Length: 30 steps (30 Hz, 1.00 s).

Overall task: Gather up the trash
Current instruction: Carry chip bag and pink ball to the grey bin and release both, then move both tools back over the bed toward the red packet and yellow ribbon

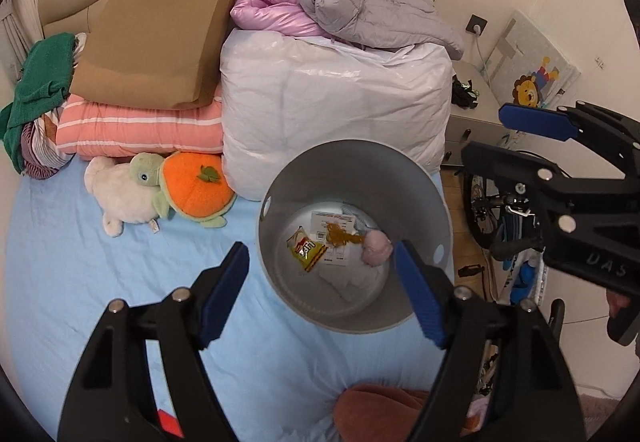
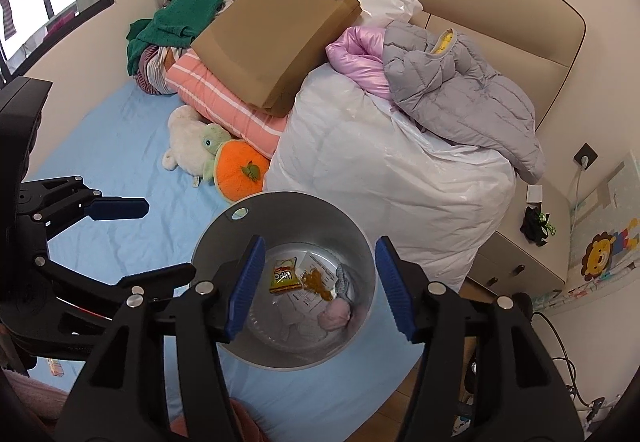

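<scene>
Bedroom, bed with a pale blue sheet [image 1: 80,282] and a beige padded headboard [image 2: 520,14].

Item 1 — grey round bin [image 1: 424,178], standing on the sheet near the bed's edge, seen from above in both views. Contents on its floor: yellow snack packet [image 1: 306,253], printed white paper [image 1: 334,220], orange-brown scrap [image 1: 340,236] lying on the paper, pink wad [image 1: 378,248] against the wall, white crumpled material [image 1: 352,282].

Item 2 — left gripper [image 1: 322,292], jaws spread wide and empty, one blue pad over the sheet and the other over the bin's rim.

Item 3 — right gripper [image 2: 320,284], jaws likewise spread and empty, hanging directly above the bin's mouth.

Item 4 — bedding and clothing heaped toward the headboard: large white plastic-wrapped bundle [image 1: 332,102] just behind the bin; grey puffer jacket [image 1: 376,10] and shiny pink jacket [image 1: 268,8] on top of it; pink striped folded blanket [image 1: 140,130] beside it, with a brown paper bag [image 1: 160,38] lying across it; green garment [image 1: 40,82] at the far side.

Item 5 — plush turtle with an orange shell [image 1: 196,190], touching a white plush toy [image 1: 120,198], both on the sheet in front of the blanket.

Item 6 — bedside cabinet [image 2: 520,254]; lion picture [image 2: 600,258] propped against the wall by it.
</scene>
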{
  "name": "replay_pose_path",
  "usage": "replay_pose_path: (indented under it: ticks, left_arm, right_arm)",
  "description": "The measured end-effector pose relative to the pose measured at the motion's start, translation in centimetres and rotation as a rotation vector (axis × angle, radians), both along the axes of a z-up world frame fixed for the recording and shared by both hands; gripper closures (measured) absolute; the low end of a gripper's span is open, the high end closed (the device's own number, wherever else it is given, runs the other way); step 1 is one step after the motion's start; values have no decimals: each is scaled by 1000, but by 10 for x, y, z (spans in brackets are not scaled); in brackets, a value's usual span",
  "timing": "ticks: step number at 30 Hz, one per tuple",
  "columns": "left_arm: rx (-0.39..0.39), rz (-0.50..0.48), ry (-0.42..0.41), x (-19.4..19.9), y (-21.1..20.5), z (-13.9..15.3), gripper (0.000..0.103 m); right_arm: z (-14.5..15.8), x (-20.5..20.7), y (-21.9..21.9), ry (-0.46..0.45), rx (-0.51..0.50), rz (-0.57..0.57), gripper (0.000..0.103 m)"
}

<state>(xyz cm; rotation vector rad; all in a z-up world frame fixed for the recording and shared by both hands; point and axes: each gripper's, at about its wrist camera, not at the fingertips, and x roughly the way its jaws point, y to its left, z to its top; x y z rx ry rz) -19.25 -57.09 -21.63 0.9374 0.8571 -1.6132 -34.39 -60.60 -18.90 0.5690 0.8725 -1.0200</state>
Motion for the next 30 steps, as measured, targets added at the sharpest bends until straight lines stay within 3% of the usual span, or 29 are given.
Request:
replay_pose_path:
  ticks: [7,13,22,30]
  left_arm:
    - [2,131,-26,39,28,0,28]
    - [16,350,-31,96,76,-4,28]
    - [30,749,-65,185,196,-10,28]
    - [126,1067,-52,238,316,-49,28]
  right_arm:
    - [-4,33,11,-5,16,92,44]
    - [-2,97,38,-9,12,288,44]
    - [-14,218,115,-31,28,666,40]
    - [-47,308,213,-12,21,959,37]
